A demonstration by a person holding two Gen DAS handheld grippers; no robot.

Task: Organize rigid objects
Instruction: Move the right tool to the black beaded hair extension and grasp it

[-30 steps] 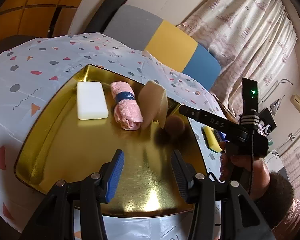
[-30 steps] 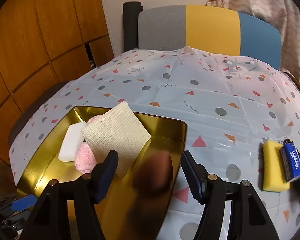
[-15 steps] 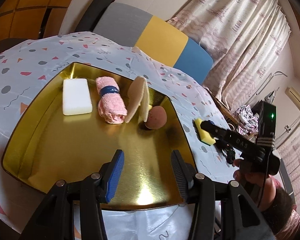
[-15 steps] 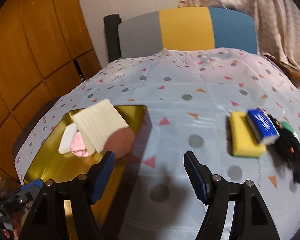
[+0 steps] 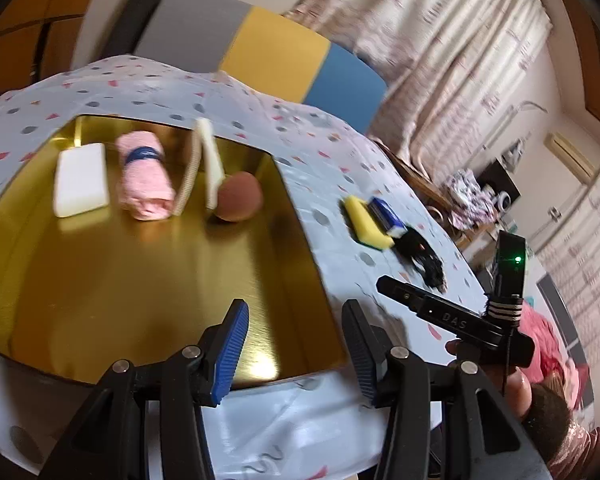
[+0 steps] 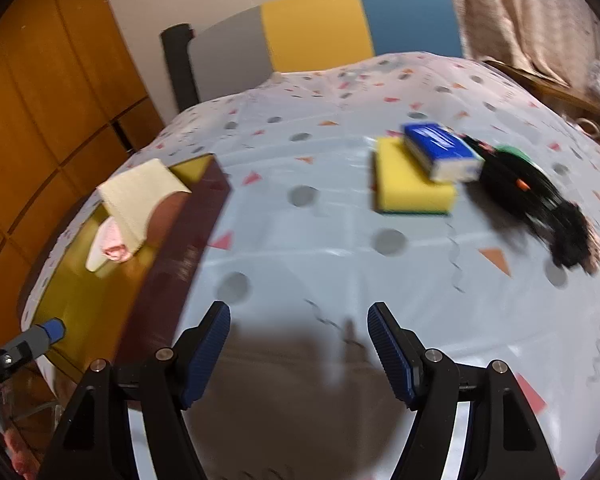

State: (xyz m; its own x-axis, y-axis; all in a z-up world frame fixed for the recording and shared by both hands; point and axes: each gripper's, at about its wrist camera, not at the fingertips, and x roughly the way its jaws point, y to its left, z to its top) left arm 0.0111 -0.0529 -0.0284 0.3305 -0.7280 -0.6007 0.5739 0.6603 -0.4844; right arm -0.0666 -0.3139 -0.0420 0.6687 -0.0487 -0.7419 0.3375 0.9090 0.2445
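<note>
- Since a second ago the right gripper has swung off the gold tray and away from the brown egg-shaped object, which now lies in the tray. This gripper now hangs over bare patterned tablecloth, jaws spread wide and holding nothing.
- The left gripper has stayed over the near right part of the tray, also wide open and empty.
- Ahead of the right gripper, to its right, a yellow sponge lies on the cloth with a blue-and-white block resting partly on it. Just right of those is a black bundle, too blurred to identify.
- From this side the tray wall hides the brown object. Only the cream pad leaning upright and a bit of the pink rolled towel show above it.
- The left view fills that in. Ahead of the left gripper, a row runs across the far part of the tray: white bar, pink rolled towel, cream pad seen edge-on, then the brown object touching the pad.
- That view also shows the right gripper from the side. Only its black body and a green light are clear, and its fingertips are hard to pick out.
- Both views are motion-blurred.
</note>
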